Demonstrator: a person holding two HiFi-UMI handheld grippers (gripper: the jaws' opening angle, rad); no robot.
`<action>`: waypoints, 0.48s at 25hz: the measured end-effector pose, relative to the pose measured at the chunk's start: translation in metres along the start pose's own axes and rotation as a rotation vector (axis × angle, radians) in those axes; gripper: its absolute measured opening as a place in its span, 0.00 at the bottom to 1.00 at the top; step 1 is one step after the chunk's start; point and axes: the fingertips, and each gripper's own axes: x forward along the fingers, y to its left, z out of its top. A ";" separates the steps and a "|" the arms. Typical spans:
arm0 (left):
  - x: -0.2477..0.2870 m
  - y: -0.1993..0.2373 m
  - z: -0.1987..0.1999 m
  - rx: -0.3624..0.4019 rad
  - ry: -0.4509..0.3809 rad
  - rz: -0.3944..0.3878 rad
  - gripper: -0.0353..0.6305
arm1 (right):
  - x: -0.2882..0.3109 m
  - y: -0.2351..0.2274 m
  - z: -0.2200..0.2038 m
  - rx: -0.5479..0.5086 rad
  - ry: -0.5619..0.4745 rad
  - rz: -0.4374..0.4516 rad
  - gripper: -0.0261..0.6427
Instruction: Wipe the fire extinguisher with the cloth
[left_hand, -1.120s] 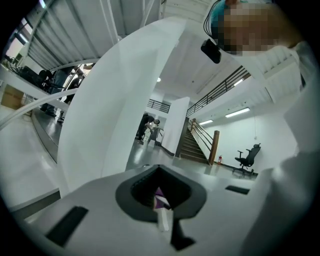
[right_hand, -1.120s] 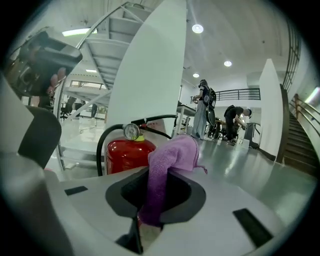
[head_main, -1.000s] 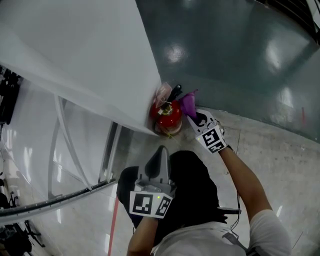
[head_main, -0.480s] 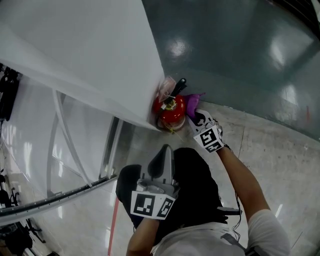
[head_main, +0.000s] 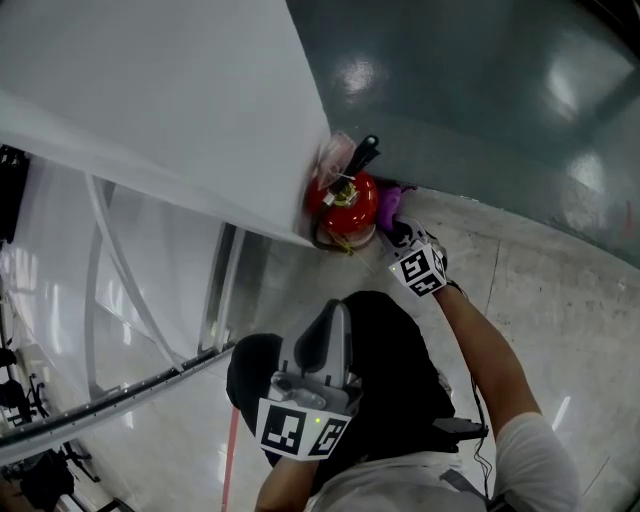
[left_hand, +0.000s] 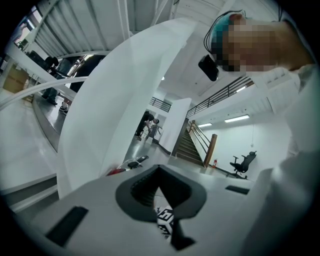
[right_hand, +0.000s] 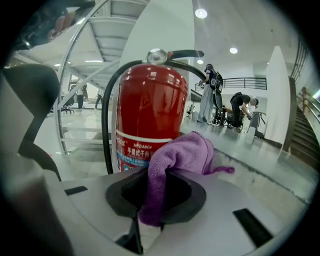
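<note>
The red fire extinguisher (head_main: 345, 205) stands upright on the pale floor (head_main: 540, 300) at the foot of a white wall panel (head_main: 200, 110), with its black hose (right_hand: 106, 125) curving down its left side. Just to its right, the right tool (right_hand: 152, 207) has its jaws clamped on a fold of the purple cloth (right_hand: 182, 155), whose bunched end lies at the cylinder's lower label. Nearer the person and well apart, the left tool (head_main: 325, 340) hovers over a dark trouser leg (head_main: 400, 370), its jaws drawn narrow with nothing between them.
</note>
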 end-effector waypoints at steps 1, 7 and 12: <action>-0.001 0.000 -0.001 -0.002 0.002 -0.002 0.06 | 0.003 0.002 -0.007 0.008 0.007 0.000 0.13; -0.011 0.005 -0.008 -0.018 0.015 0.001 0.06 | 0.025 0.017 -0.053 0.047 0.077 0.019 0.13; -0.014 0.009 -0.015 -0.023 0.029 -0.002 0.06 | 0.047 0.030 -0.096 0.098 0.159 0.036 0.13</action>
